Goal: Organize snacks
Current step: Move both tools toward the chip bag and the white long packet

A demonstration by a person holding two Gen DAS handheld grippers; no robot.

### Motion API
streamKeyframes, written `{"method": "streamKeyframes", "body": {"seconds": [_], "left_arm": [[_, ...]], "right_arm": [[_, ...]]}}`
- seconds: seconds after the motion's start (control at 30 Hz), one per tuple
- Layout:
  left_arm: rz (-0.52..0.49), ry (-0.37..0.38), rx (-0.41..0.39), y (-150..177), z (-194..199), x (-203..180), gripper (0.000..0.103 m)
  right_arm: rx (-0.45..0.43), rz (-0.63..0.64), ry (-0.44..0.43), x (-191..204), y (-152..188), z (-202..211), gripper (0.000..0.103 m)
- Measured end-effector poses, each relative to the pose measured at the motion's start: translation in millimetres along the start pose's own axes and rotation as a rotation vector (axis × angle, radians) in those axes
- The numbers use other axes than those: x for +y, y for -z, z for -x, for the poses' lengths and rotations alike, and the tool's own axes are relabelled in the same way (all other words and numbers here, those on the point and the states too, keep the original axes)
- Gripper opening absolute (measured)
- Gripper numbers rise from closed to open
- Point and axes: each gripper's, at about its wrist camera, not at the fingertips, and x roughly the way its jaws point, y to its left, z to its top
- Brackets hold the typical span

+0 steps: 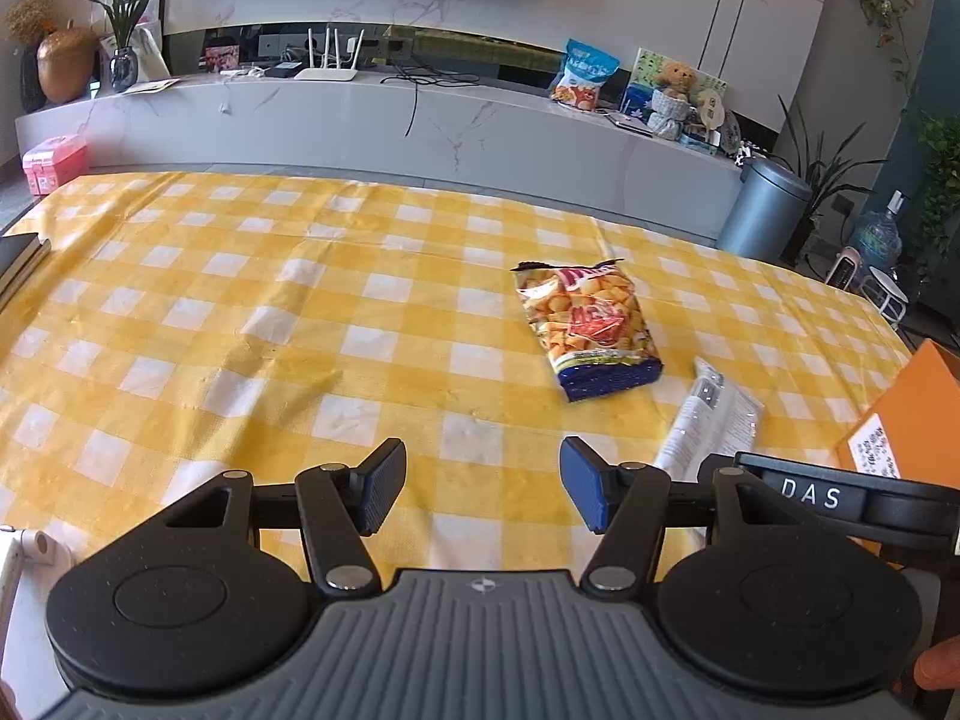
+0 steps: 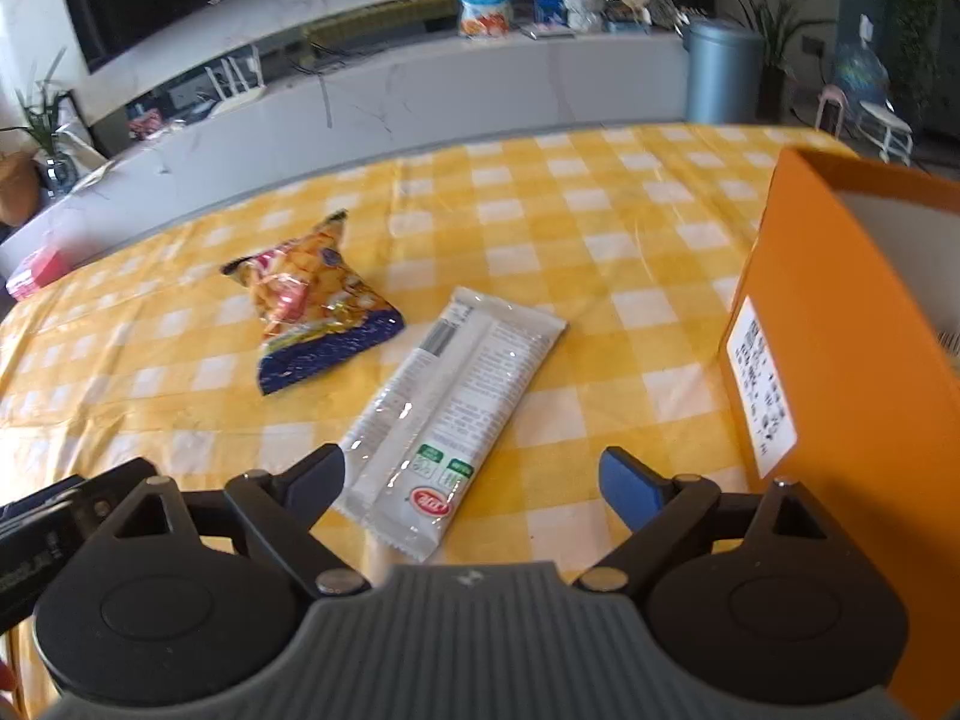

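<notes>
The flat white plastic-wrapped snack pack with printed text and a red logo (image 2: 456, 414) lies on the yellow-and-white checked tablecloth (image 2: 600, 228), directly ahead of the right gripper (image 2: 474, 480), whose blue-padded jaws stand wide apart with nothing pressed between them; the near end of the pack already sits in the gap, close to the left-hand jaw in that view, though whether it touches I cannot tell. The pack's long axis runs away from the gripper and leans to the right in the right wrist view, so the jaws straddle it across its narrow width, which I judge to suit a pinch on the near end. The crinkled orange and dark-blue foil crisp bag (image 2: 312, 312) lies further out and to the left of the white pack, apart from it. The tall orange cardboard box with a white label (image 2: 810, 360) stands just to the right of the right gripper, open at the top, and is probably where the snacks go. The left gripper (image 1: 483, 489) hovers over bare cloth, jaws also apart and empty; from its view the crisp bag (image 1: 591, 330) sits ahead and to the right, well clear, so the right hand is plainly nearer the white pack
</notes>
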Motion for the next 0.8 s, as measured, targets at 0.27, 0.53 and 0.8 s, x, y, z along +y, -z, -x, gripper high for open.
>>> {"method": "streamKeyframes", "body": {"seconds": [0.27,0.53,0.8], "left_arm": [[0.006,-0.018,0.021,-2,-15,8,0.07],[0.007,-0.021,0.036,-3,-23,10,0.07],[-0.012,0.005,0.044,-5,-28,2,0.07]], "right_arm": [[-0.001,0.008,0.042,15,-3,-25,0.09],[-0.02,0.084,0.085,25,-2,-33,0.089],[-0.044,0.145,0.051,14,1,-24,0.057]]}}
